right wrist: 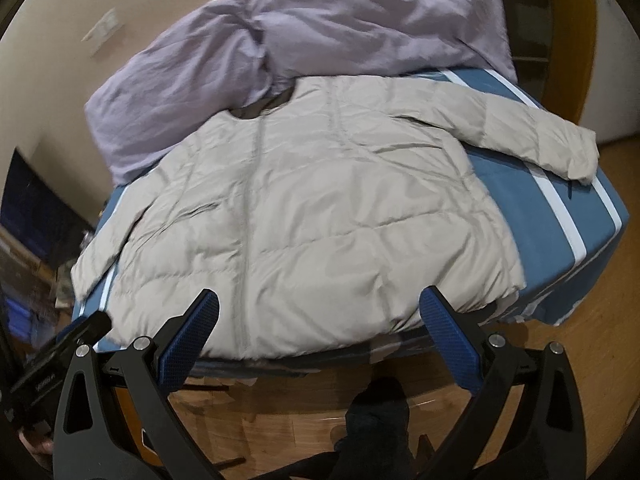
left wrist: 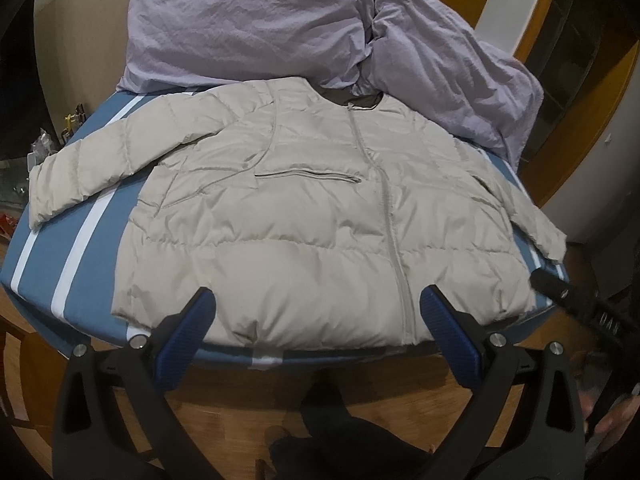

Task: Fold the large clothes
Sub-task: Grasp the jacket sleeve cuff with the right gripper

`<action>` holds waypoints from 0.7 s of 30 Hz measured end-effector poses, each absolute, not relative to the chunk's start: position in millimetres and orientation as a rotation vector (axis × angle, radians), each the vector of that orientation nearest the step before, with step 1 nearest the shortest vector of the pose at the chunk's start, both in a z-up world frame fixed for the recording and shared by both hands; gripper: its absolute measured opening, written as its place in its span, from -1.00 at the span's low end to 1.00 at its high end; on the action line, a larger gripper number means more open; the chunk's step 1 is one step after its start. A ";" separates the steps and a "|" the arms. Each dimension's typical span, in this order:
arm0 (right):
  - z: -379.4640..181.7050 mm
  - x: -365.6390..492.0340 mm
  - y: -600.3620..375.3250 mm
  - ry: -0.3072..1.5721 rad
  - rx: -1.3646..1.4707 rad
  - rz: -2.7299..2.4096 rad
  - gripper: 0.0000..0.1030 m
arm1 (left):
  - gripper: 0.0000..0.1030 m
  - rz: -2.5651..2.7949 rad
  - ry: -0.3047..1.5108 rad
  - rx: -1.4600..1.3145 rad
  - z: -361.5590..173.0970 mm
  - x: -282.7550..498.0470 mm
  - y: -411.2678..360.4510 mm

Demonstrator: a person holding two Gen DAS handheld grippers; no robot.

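A beige puffer jacket [left wrist: 304, 216] lies flat, front up and zipped, on a blue bed with white stripes [left wrist: 76, 248]. Both sleeves are spread out to the sides, the collar pointing away from me. In the right wrist view the same jacket [right wrist: 312, 216] fills the middle of the bed [right wrist: 568, 216]. My left gripper [left wrist: 318, 300] hovers open over the hem, nothing between its blue pads. Likewise my right gripper [right wrist: 320, 304] stands open just above the hem, holding nothing. The other gripper's black tip shows at the edges of both views.
A crumpled lilac duvet [left wrist: 256, 28] is piled at the head of the bed, touching the jacket's collar. Wooden floor [left wrist: 360, 380] lies below the bed's near edge, with a dark-socked foot [right wrist: 380, 412] on it. A wooden door frame [left wrist: 580, 120] stands at the right.
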State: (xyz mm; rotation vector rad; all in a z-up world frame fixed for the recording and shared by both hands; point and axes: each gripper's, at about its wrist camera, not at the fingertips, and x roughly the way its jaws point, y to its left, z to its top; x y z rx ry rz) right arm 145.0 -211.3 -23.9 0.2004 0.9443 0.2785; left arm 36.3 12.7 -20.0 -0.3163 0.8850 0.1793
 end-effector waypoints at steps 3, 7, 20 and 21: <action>-27.3 165.1 -225.4 0.958 0.223 0.229 0.97 | 0.96 0.188 0.904 -0.311 -25.4 48.4 15.8; -30.3 197.9 -251.3 0.972 0.273 0.151 0.97 | 0.96 0.200 0.930 -0.306 -33.0 70.0 21.3; -59.0 313.5 -390.6 1.014 0.448 -0.239 0.97 | 0.96 0.261 0.972 -0.295 -49.2 136.3 42.0; -62.5 316.9 -400.4 1.019 0.453 -0.262 0.96 | 0.96 0.266 0.975 -0.298 -50.4 139.0 43.0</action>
